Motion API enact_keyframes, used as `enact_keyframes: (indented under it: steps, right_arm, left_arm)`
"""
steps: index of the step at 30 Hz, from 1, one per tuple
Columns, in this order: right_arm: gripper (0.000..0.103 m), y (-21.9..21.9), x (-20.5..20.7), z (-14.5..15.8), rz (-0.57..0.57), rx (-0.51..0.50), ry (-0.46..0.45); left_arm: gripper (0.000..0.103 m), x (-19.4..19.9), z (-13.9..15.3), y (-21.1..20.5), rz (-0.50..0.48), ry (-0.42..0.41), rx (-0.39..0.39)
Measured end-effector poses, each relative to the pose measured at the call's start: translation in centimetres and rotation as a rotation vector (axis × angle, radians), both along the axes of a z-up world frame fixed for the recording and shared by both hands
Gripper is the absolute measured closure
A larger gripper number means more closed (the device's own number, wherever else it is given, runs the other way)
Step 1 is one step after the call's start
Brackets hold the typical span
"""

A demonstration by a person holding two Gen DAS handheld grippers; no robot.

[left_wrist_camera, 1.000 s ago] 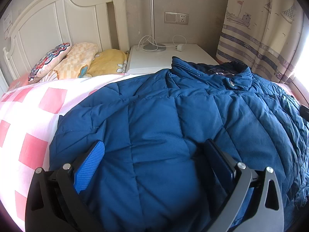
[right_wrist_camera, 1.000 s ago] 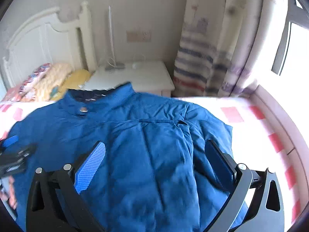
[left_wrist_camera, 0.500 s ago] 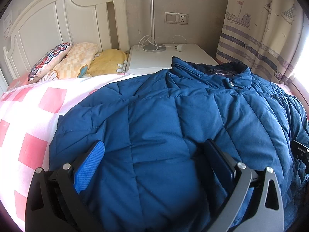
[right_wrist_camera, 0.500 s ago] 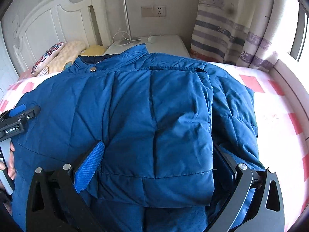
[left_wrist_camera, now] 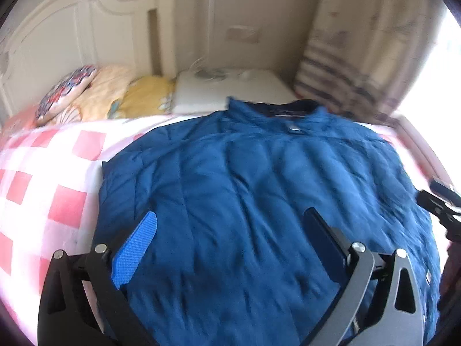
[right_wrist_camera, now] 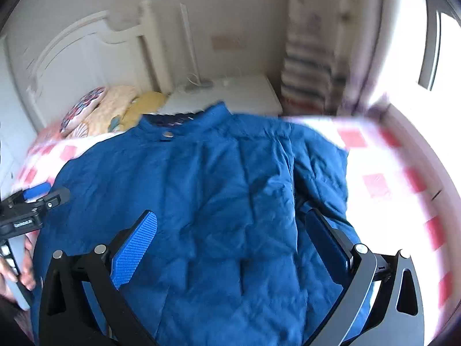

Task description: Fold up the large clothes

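Note:
A blue quilted puffer jacket (left_wrist_camera: pixel 245 190) lies spread on the bed, collar toward the nightstand. In the right wrist view the jacket (right_wrist_camera: pixel 207 190) has its right side folded over the body, with a sleeve edge running down the middle. My left gripper (left_wrist_camera: pixel 230 230) hovers above the jacket's lower part, open, nothing between its fingers. My right gripper (right_wrist_camera: pixel 230 230) is also open and empty above the jacket. Each gripper shows at the other view's edge: the right one (left_wrist_camera: pixel 440 201) and the left one (right_wrist_camera: pixel 31 204), held by a hand.
The bed has a pink and white checked sheet (left_wrist_camera: pixel 49 178). Pillows (left_wrist_camera: pixel 95 98) lie against the white headboard (left_wrist_camera: pixel 72 37). A white nightstand (left_wrist_camera: pixel 230 89) with a lamp stands behind the collar. A striped curtain (left_wrist_camera: pixel 354 57) and bright window are at the right.
Both views have pulled back and up from the jacket and are motion-blurred. The right gripper moved away from the folded side. Both grippers stayed open.

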State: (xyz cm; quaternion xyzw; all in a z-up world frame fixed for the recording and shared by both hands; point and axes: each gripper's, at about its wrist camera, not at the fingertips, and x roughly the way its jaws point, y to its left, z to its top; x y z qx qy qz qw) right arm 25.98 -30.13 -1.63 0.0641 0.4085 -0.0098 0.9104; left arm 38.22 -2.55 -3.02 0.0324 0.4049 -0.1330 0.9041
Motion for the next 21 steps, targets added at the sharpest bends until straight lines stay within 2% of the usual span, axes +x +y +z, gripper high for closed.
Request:
enact_keyframes:
  steps: [2, 3, 5, 6, 8, 9, 10, 12, 14, 16, 21]
  right_arm:
    - [0.004, 2.4, -2.2, 1.0, 0.087, -0.087, -0.02]
    - [0.004, 3.1, -2.9, 1.0, 0.122, -0.085, -0.029]
    - [0.004, 4.3, -4.9, 0.2, 0.246, 0.012, -0.034]
    - [0.004, 4.7, -5.2, -0.4, 0.26, 0.011, -0.025]
    - [0.004, 5.8, -5.3, -2.5, 0.233, -0.128, 0.025]
    - [0.004, 6.0, -5.2, -3.7, 0.227, -0.165, 0.055]
    - [0.004, 5.9, -4.8, -5.5, 0.234, -0.147, 0.108]
    - [0.004, 5.4, -4.7, -7.1, 0.227, -0.096, 0.142]
    - [0.004, 4.7, -4.6, -7.1, 0.218, -0.054, 0.133]
    - [0.004, 4.7, -4.5, -7.1, 0.22, -0.068, 0.137]
    - [0.004, 4.7, -4.6, -7.3, 0.219, -0.059, 0.13]
  left_arm:
    - [0.002, -3.3, 0.7, -0.2, -0.046, -0.058, 0.017]
    - [0.002, -4.6, 0.7, -0.3, -0.059, -0.076, 0.027]
    - [0.002, -6.6, -0.1, -0.6, -0.064, -0.083, 0.062]
    - [0.002, -7.4, -0.5, -0.7, -0.068, -0.081, 0.074]
    - [0.002, -8.5, -2.3, -1.1, -0.077, -0.056, 0.122]
    - [0.002, -8.5, -3.2, -1.1, -0.078, -0.042, 0.141]
    - [0.002, -8.5, -4.3, -0.9, -0.081, -0.021, 0.16]
    - [0.002, -8.2, -6.5, -0.8, -0.082, 0.032, 0.181]
    - [0.002, -7.2, -7.0, 0.5, -0.068, 0.095, 0.083]
    - [0.002, -6.7, -7.0, 1.0, -0.054, 0.11, 0.044]
    - [0.002, -7.0, -7.2, 0.1, -0.052, 0.099, 0.113]
